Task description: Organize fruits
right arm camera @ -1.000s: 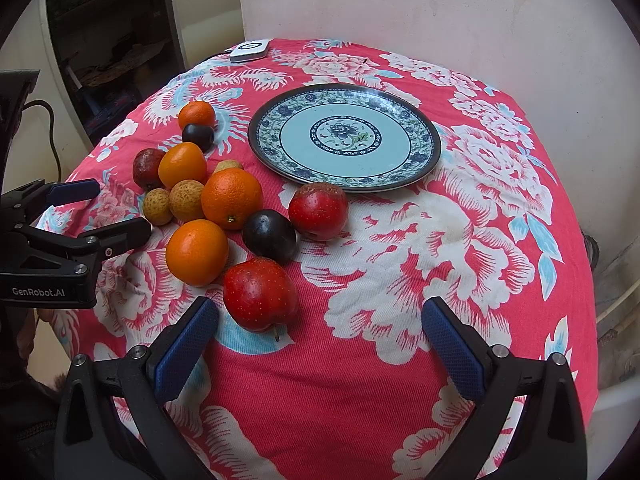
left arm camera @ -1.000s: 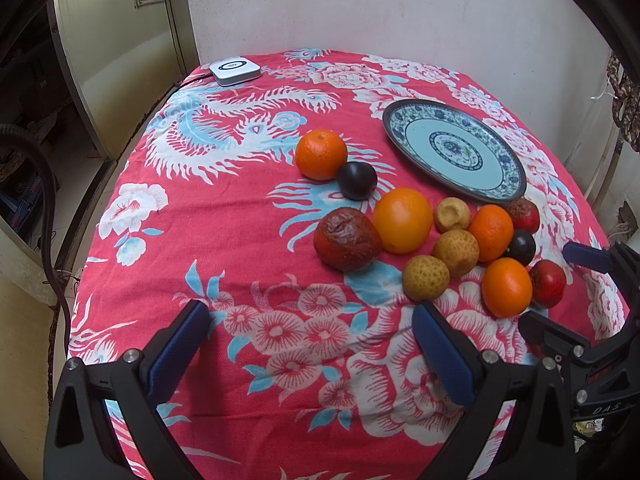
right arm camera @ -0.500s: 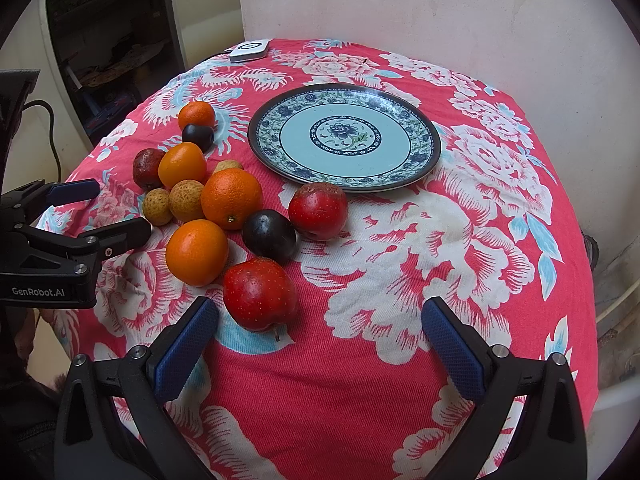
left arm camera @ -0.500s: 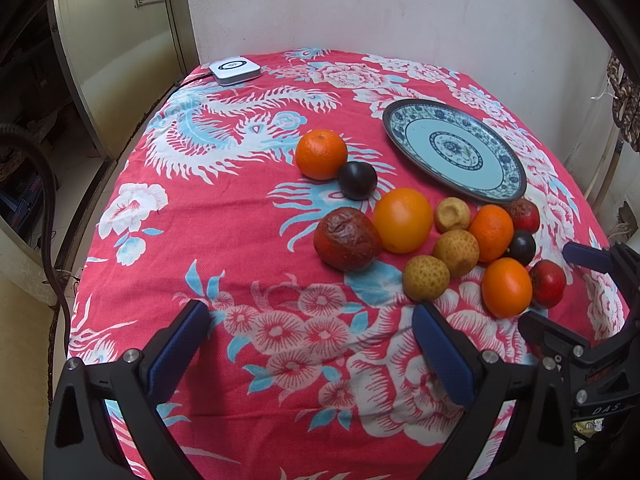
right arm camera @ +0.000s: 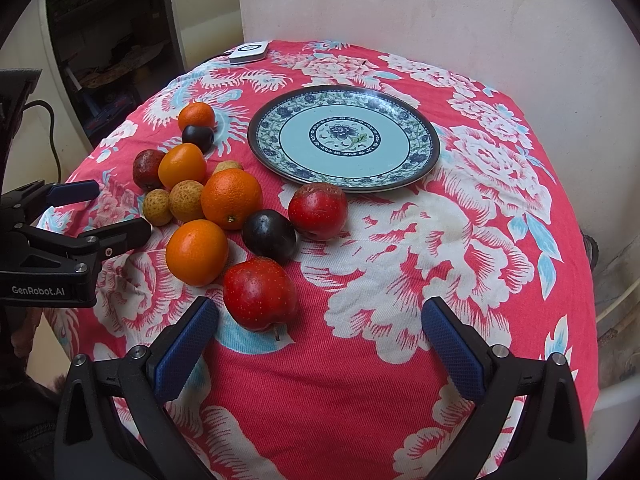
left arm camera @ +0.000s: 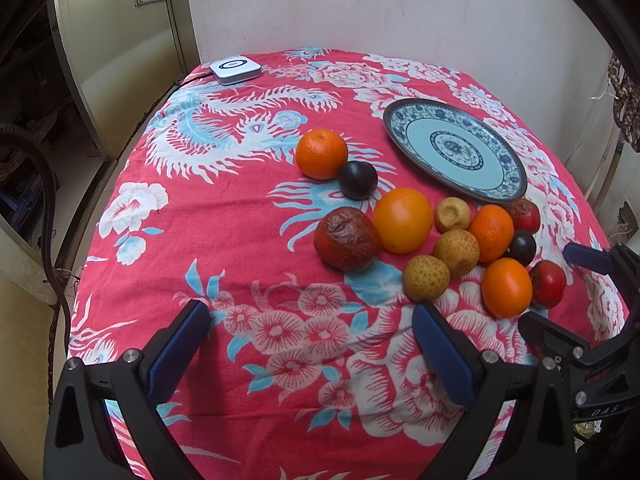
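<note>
Red floral cloth (right arm camera: 400, 380) covers a round table set against a pale plastered wall. Over its near edge the right gripper (right arm camera: 320, 332) hangs with its blue-padded fingers spread wide and nothing between them. Just ahead and slightly left of its centre line, close to the left pad, lies a glossy red apple-like fruit (right arm camera: 260, 294), stem end turned toward the gripper. Beyond it sit a dark round plum (right arm camera: 269, 236) and a second red fruit (right arm camera: 318, 210), and past those, straight ahead, the bare blue-and-white patterned plate (right arm camera: 344, 136). The left gripper (left arm camera: 308, 344), likewise spread and holding nothing, faces open cloth; the wrinkled dark-red fruit (left arm camera: 347, 238) lies ahead of it, slightly to the right. By my judgement the right gripper is nearer both a fruit and the plate.
</note>
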